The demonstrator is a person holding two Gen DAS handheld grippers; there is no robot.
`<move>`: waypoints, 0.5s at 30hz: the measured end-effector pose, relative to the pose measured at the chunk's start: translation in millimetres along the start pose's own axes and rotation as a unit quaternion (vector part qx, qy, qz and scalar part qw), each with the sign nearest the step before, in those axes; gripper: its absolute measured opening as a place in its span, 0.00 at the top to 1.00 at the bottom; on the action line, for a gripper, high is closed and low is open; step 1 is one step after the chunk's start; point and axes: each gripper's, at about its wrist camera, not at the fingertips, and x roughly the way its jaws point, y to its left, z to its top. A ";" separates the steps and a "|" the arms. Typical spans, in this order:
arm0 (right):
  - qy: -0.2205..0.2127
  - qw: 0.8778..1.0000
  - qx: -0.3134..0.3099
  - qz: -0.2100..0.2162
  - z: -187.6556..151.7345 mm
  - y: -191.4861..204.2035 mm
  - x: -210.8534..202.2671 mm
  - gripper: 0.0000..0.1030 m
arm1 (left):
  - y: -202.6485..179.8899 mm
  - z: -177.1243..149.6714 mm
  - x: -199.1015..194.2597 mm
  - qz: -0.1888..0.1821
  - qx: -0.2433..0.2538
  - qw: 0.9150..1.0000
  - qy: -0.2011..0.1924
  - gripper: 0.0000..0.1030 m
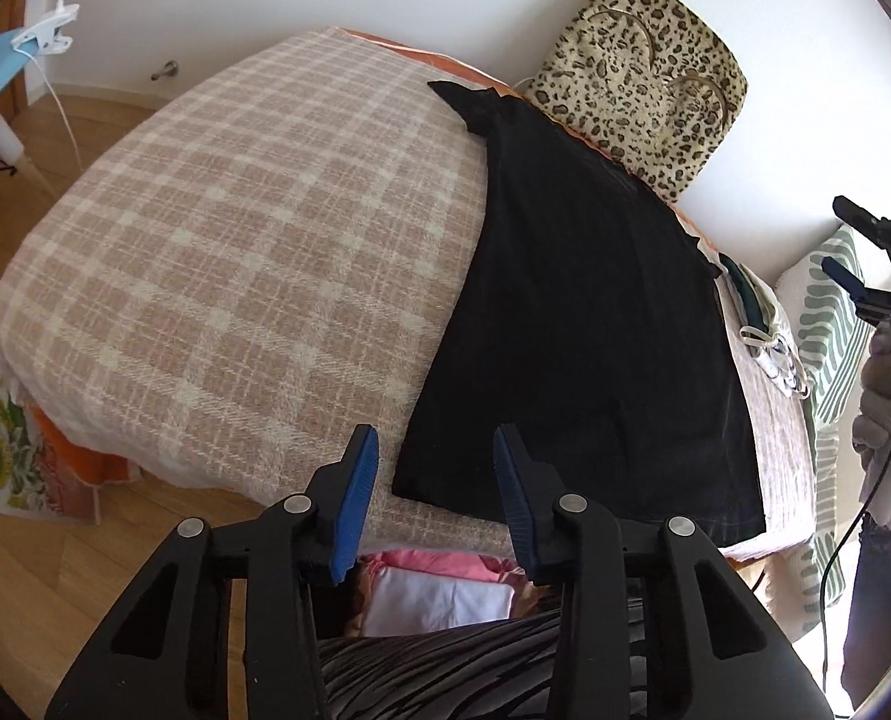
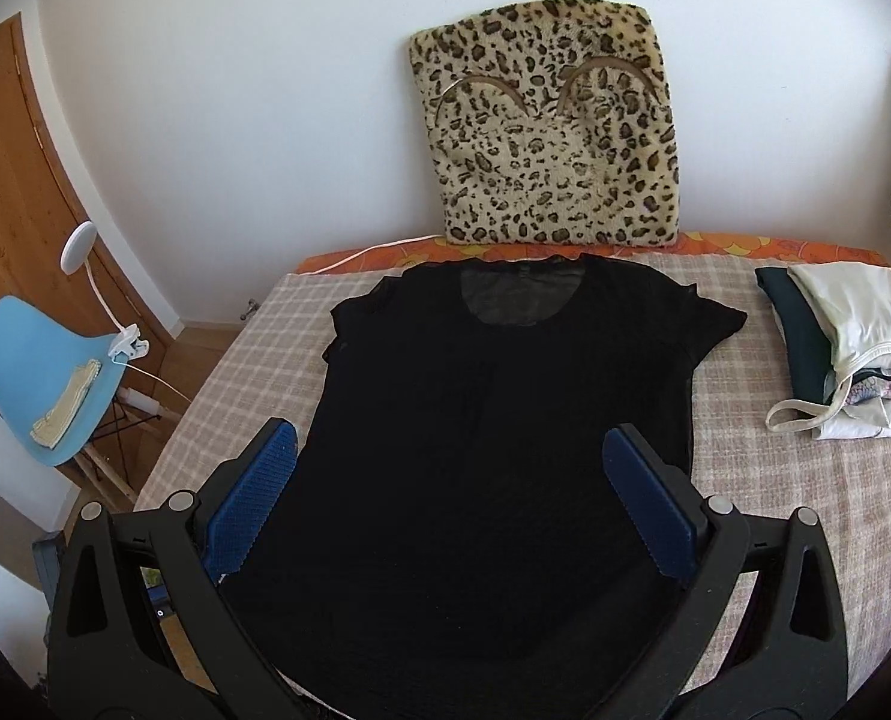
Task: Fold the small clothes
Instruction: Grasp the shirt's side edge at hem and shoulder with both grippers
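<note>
Spread flat and face up on the checked blanket (image 2: 217, 384) of the bed, a black T-shirt (image 2: 505, 420), neck toward the leopard-print cushion (image 2: 544, 126) leaning on the wall, both sleeves out to the sides, no fold made in it yet as far as can be seen. To its right, near the bed's edge, a small pile of other clothes (image 2: 847, 348), loosely heaped rather than neatly stacked; whether folded or waiting cannot be told. Judged from this: early in this garment, all folds left to do. Left tongs (image 1: 436, 456) partly open, a narrow gap, poised over the lower left corner of the shirt's hem, with the blue pads (image 1: 358, 498) apparently clear of the cloth and nothing held. Right tongs (image 2: 448, 501) wide open, straddling the lower body of the shirt from above, pads empty, contact with the cloth not evident.
</note>
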 end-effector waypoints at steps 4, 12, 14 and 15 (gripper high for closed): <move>0.031 0.999 -0.015 0.022 30.4 25.6 55.9 0.06 | -0.2 3.7 13.0 -0.015 0.016 1.000 0.005 0.68; 0.095 0.993 -0.042 0.053 75.0 80.8 173.1 0.13 | 10.1 -0.3 30.3 -0.042 0.021 0.999 0.015 0.80; 0.110 0.992 -0.043 0.054 83.7 91.0 205.1 0.14 | 9.9 0.1 32.6 -0.051 0.027 0.998 0.016 0.83; 0.116 0.991 -0.040 0.051 87.4 94.1 220.3 0.14 | 9.3 0.7 33.5 -0.053 0.030 0.998 0.015 0.83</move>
